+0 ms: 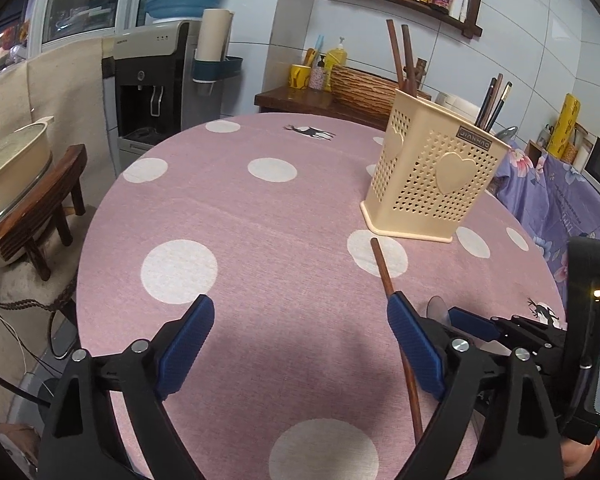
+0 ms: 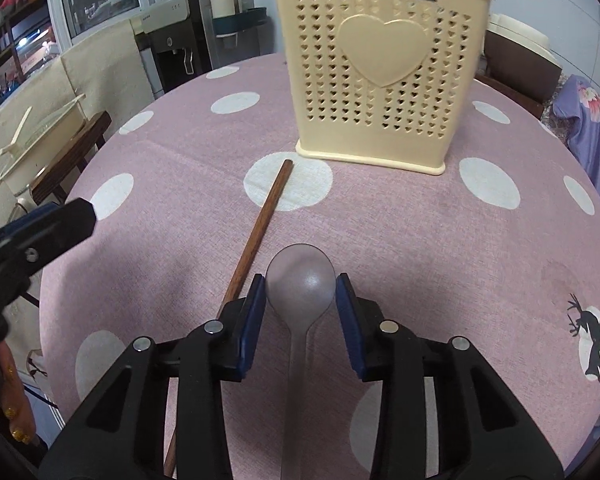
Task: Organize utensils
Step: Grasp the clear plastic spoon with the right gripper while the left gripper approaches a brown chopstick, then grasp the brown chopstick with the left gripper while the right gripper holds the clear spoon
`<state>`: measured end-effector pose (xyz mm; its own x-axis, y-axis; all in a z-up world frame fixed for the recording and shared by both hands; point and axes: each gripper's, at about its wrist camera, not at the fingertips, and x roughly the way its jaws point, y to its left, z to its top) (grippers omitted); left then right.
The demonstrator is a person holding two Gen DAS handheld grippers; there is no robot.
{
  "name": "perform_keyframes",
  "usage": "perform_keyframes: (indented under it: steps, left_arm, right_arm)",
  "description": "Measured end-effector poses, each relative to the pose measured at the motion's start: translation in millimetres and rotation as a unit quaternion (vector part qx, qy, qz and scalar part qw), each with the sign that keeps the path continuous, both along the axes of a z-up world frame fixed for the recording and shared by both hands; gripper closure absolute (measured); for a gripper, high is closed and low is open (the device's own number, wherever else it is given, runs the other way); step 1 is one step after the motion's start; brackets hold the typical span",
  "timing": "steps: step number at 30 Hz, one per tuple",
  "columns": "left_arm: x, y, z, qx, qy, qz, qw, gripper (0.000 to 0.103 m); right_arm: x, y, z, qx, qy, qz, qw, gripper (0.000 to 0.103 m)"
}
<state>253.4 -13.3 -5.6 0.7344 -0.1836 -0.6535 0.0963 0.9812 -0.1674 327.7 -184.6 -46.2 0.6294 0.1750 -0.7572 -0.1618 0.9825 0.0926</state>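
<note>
A cream perforated utensil holder with heart shapes stands on the pink dotted table; chopsticks and dark utensils stick out of it. It also shows in the right wrist view. A brown chopstick lies on the table, beside my left gripper's right finger. My left gripper is open and empty. My right gripper has its pads on both sides of a grey spoon's bowl; whether they press it I cannot tell. The chopstick lies left of it.
A water dispenser and a wooden stool with a pot stand left of the table. A wooden side table with bottles is behind. A floral cloth hangs at the right. The left gripper shows in the right wrist view.
</note>
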Motion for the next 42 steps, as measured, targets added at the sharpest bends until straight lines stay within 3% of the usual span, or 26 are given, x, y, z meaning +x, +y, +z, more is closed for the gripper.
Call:
perform_keyframes:
  steps: [8, 15, 27, 33, 42]
  left_arm:
    - [21, -25, -7, -0.024, 0.036, -0.054, 0.9976, 0.038]
    - [50, -66, -10, 0.004, 0.053, -0.102, 0.9934, 0.051]
    - [84, -94, -35, 0.032, 0.092, -0.097, 0.9906, 0.086]
    - [91, -94, -38, 0.033, 0.091, -0.079, 0.9921, 0.096]
    - [89, -99, -41, 0.041, 0.082, -0.078, 0.9926, 0.095]
  right_arm:
    - [-23, -37, 30, 0.037, -0.044, -0.043, 0.997, 0.066]
    - [-46, -71, 64, 0.06, -0.09, -0.084, 0.991, 0.066]
    - [-62, -83, 75, 0.069, -0.109, -0.101, 0.986, 0.066]
    - [-63, -83, 73, 0.072, -0.107, -0.102, 0.986, 0.066]
    - [-62, -82, 70, 0.071, -0.102, -0.106, 0.987, 0.066]
